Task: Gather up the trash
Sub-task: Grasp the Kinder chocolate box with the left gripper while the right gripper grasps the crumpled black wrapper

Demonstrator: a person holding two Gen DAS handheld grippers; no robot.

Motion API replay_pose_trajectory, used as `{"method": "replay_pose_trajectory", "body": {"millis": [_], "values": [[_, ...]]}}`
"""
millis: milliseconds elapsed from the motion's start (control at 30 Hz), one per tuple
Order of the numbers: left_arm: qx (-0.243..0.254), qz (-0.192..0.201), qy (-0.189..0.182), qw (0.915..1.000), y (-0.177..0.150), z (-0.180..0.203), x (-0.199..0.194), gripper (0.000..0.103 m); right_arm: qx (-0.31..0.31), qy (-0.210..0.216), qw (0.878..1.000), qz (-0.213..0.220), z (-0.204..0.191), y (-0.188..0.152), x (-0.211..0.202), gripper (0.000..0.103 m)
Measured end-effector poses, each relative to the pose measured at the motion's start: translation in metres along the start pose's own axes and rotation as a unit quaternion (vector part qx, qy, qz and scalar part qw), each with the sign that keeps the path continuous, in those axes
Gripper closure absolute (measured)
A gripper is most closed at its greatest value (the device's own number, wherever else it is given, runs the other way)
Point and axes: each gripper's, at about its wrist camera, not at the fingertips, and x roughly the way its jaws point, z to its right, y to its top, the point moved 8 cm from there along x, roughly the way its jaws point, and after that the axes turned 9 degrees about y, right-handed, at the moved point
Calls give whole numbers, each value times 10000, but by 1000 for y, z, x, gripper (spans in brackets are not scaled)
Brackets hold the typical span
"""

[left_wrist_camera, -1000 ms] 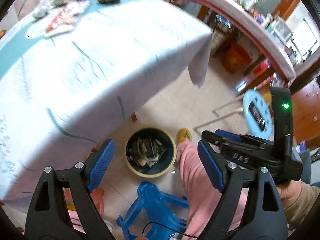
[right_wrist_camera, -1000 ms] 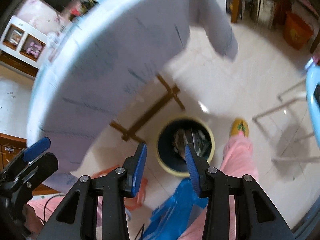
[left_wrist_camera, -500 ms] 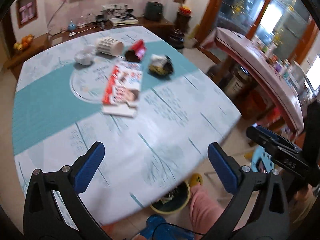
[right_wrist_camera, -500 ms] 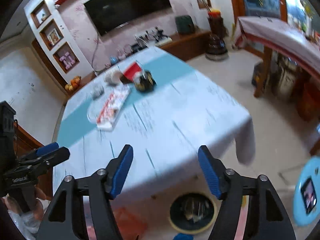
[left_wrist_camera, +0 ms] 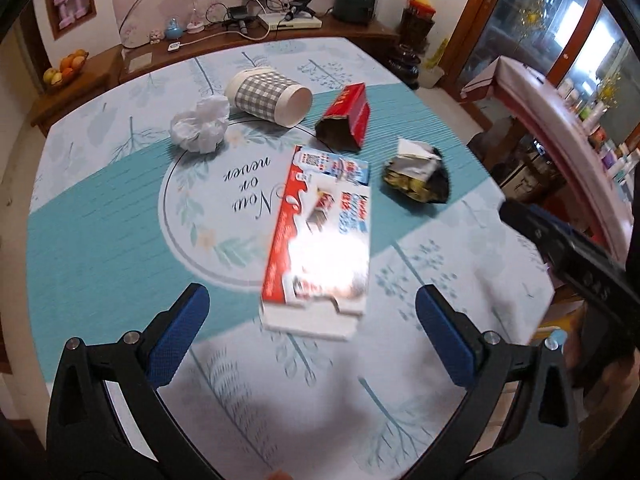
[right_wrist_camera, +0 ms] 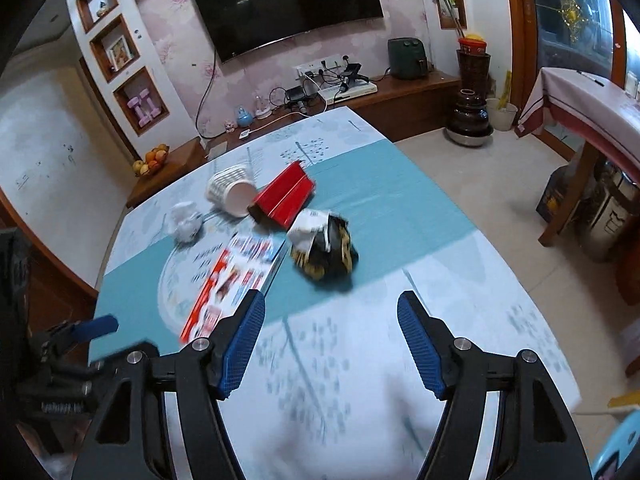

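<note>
While both grippers (left (left_wrist_camera: 310, 328), right (right_wrist_camera: 331, 338)) gape empty, only right view shows television (right_wrist_camera: 286, 2)

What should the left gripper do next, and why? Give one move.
Probably lower the left gripper onto the near end of the flat box and close on it. Its jaws are open and empty, the box lies nearest between them, and the cup, tissue, carton and wrapper sit farther back.
</note>
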Motion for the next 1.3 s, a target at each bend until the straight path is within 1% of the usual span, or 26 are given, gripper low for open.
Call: {"method": "replay_pose_trajectory", "body": {"millis": [67, 200, 333, 367, 433, 467, 533, 600, 733, 833, 933, 967, 1000, 1067, 1133, 1300], "values": [[49, -145, -2, 9999, 8, 1, 21, 1, 89, -38, 9999, -73, 9, 8, 29, 33], [66, -576, -191, 9981, 12, 9, 60, 1, 220, -23, 9997, -123, 20, 19, 74, 33], [248, -653, -111, 9975, 13, 19, 83, 1, 335, 73, 9992, -194, 27, 26, 114, 34], [273, -679, -118, 9972, 13, 22, 86, 1, 310, 64, 9993, -219, 28, 27, 123, 37], [309, -732, -91, 9968, 14, 27, 95, 1, 227, 51, 9992, -326, 29, 27, 139, 52], [326, -750, -84, 9966, 15, 29, 98, 1, 175, 141, 9988, -432, 28, 24, 147, 59], [364, -800, -35, 9961, 17, 34, 107, 1, 4, 101, 9994, -336, 24, 23, 151, 60], [358, -864, -17, 9956, 18, 36, 112, 1, -75, 128, 9993, -338, 23, 21, 156, 61], [401, -984, 155, 9942, 15, 38, 123, 1, -87, 234, 9991, -335, 23, 13, 158, 63], [456, -922, 310, 9942, 13, 41, 125, 1, -65, 313, 9990, -326, 22, 5, 152, 63], [331, -924, 380, 9944, 13, 42, 128, 1, -30, 402, 9989, -249, 21, -2, 142, 64], [269, -919, 414, 9945, 10, 40, 126, 5, 8, 440, 9988, -216, 20, -5, 132, 64], [201, -890, 492, 9946, 10, 38, 125, 12, 53, 484, 9987, -177, 20, -8, 124, 64], [87, -849, 612, 9945, 8, 37, 124, 17, 184, 600, 9980, -90, 20, -14, 109, 64], [-57, -846, 543, 9949, 3, 34, 122, 18, 290, 691, 9972, -7, 18, -26, 85, 64], [-386, -840, 370, 9950, -12, 33, 113, 19, 556, 895, 9943, 164, 15, -46, 45, 64]]}}
